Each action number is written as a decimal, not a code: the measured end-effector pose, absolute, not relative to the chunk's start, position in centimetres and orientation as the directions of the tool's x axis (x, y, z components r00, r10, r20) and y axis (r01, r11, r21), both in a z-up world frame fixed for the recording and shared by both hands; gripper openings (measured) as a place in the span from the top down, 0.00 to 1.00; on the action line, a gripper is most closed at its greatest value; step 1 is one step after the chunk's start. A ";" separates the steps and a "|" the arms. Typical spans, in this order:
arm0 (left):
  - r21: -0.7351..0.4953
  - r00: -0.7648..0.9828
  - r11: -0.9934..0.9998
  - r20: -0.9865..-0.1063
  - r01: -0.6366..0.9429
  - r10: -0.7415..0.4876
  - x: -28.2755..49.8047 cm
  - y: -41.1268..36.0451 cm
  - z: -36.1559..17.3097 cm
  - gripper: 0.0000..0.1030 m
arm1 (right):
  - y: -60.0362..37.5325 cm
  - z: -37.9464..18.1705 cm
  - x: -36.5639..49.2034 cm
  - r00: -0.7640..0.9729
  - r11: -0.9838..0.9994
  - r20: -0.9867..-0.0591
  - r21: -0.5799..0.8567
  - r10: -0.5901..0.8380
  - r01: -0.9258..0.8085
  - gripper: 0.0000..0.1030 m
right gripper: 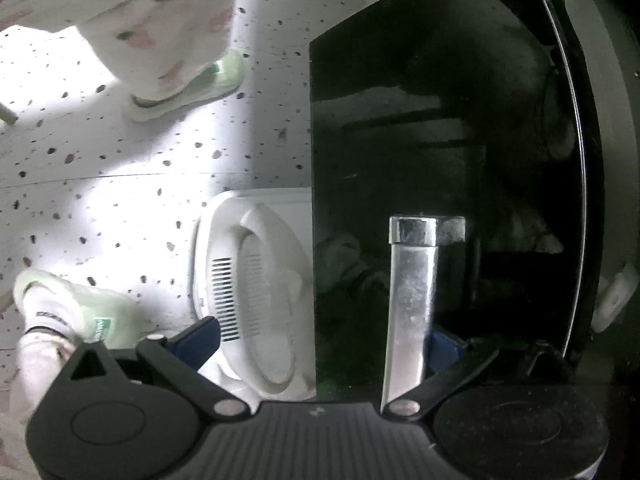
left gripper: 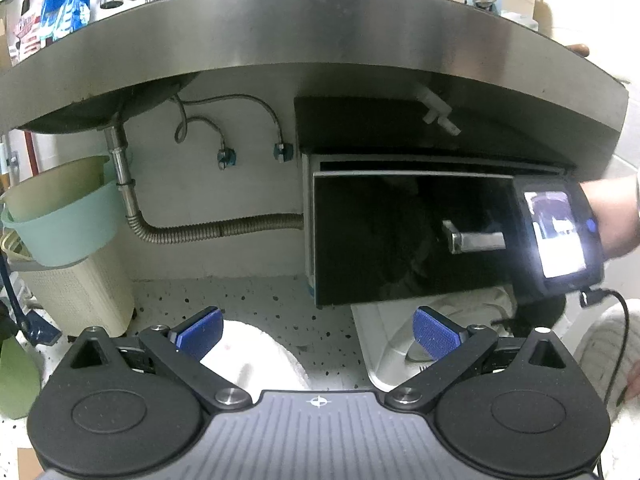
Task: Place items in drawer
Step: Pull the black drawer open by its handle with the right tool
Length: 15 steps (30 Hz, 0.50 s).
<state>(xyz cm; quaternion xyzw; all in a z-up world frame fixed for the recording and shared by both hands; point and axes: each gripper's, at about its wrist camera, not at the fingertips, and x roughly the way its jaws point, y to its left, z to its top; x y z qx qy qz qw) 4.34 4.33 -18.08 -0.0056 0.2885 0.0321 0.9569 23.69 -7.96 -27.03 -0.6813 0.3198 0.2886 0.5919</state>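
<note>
A black drawer front point(left gripper: 400, 240) with a silver bar handle point(left gripper: 476, 240) sits under a steel counter, pulled out a little so a gap shows along its top. My left gripper point(left gripper: 318, 332) hangs open in front of it, low over the floor, with nothing between its blue pads. In the right wrist view my right gripper point(right gripper: 322, 344) is open and turned sideways against the drawer front point(right gripper: 400, 120). The handle point(right gripper: 410, 300) lies between its fingers, close to the right pad point(right gripper: 444, 348). A white vented appliance point(right gripper: 256, 292) lies on the floor below the drawer.
The steel counter edge point(left gripper: 320, 28) overhangs the drawer. A drain pipe point(left gripper: 180, 232) runs along the wall at left, beside stacked green basins point(left gripper: 64, 216) on a cream basket point(left gripper: 80, 292). The person's shoes point(right gripper: 192, 84) stand on the speckled floor point(right gripper: 120, 184).
</note>
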 end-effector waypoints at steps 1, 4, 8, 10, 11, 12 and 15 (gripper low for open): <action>0.010 0.833 0.998 -0.549 -0.066 0.060 4.3 4.3 -18.1 0.01 | -8.0 -27.0 23.2 0.625 -0.094 -0.775 -0.618 -0.094 -0.781 0.00; 0.021 0.841 0.997 -0.537 -0.070 0.071 4.0 4.1 -18.1 0.01 | -8.2 -27.0 21.8 0.605 -0.091 -0.790 -0.598 -0.095 -0.796 0.00; 0.029 0.853 0.996 -0.516 -0.079 0.082 3.4 4.1 -17.9 0.01 | -8.2 -26.9 20.0 0.581 -0.079 -0.808 -0.576 -0.099 -0.814 0.00; 0.030 0.858 0.996 -0.506 -0.084 0.087 3.1 4.2 -17.8 0.01 | -8.4 -26.8 19.4 0.575 -0.063 -0.813 -0.571 -0.091 -0.818 0.00; 0.030 0.859 0.996 -0.504 -0.087 0.090 3.0 4.3 -17.8 0.01 | -8.4 -26.9 19.1 0.577 -0.060 -0.812 -0.574 -0.092 -0.817 0.00; 0.029 0.858 0.996 -0.505 -0.090 0.092 3.0 4.4 -17.8 0.01 | -8.4 -26.9 18.8 0.579 -0.059 -0.810 -0.576 -0.092 -0.816 0.00; 0.036 0.857 0.995 -0.506 -0.094 0.099 2.9 4.4 -17.8 0.01 | -8.4 -27.1 18.3 0.580 -0.063 -0.809 -0.577 -0.093 -0.814 0.00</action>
